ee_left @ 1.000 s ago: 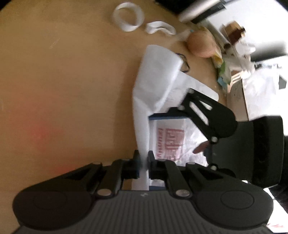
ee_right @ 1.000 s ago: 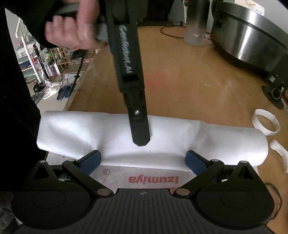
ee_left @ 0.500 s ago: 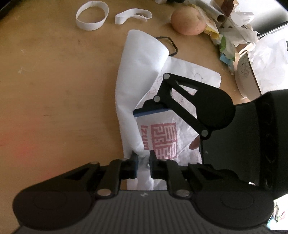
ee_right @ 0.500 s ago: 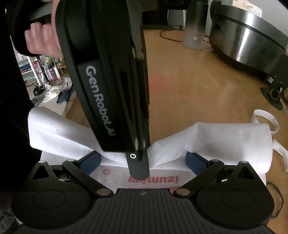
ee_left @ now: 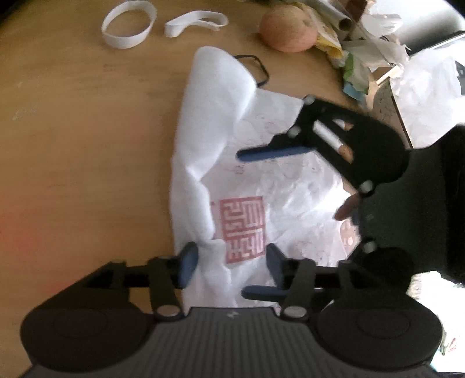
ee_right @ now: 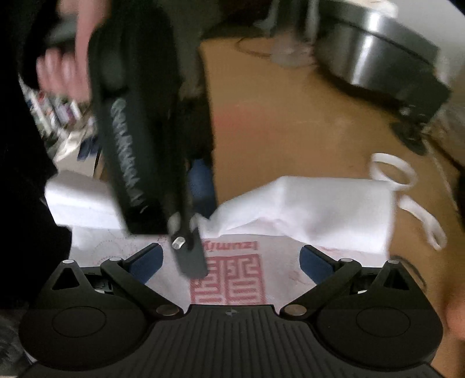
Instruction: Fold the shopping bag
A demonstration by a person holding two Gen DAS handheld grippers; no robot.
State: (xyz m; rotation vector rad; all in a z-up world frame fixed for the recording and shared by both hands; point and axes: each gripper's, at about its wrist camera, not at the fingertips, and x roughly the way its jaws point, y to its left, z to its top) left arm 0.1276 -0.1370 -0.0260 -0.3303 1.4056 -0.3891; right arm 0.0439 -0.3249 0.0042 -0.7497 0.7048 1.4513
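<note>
The white shopping bag [ee_left: 290, 186] lies flat on the wooden table with its red square logo [ee_left: 242, 229] face up. One long side is folded over as a loose flap [ee_left: 209, 116]. My left gripper [ee_left: 231, 266] hangs low over the near end of that flap; its jaws are opening and the crumpled fold sits loose between the blue pads, not pressed. My right gripper [ee_right: 231, 263] is open wide above the logo [ee_right: 226, 279], with nothing in it. In the right wrist view the left gripper [ee_right: 197, 224] comes down in front of the bag [ee_right: 305, 209], held by a hand.
Two white strap loops [ee_left: 128, 27] lie beyond the bag, with a round peach-coloured fruit [ee_left: 287, 32] and paper clutter [ee_left: 372, 49] at the far right. A thin black cord [ee_left: 255, 67] sits by the bag's far end. A metal pot [ee_right: 377, 58] stands at the back.
The left gripper was shut on the bag's folded edge; now its jaws have parted and the fold has slumped loose. The right gripper has lifted a little off the bag.
</note>
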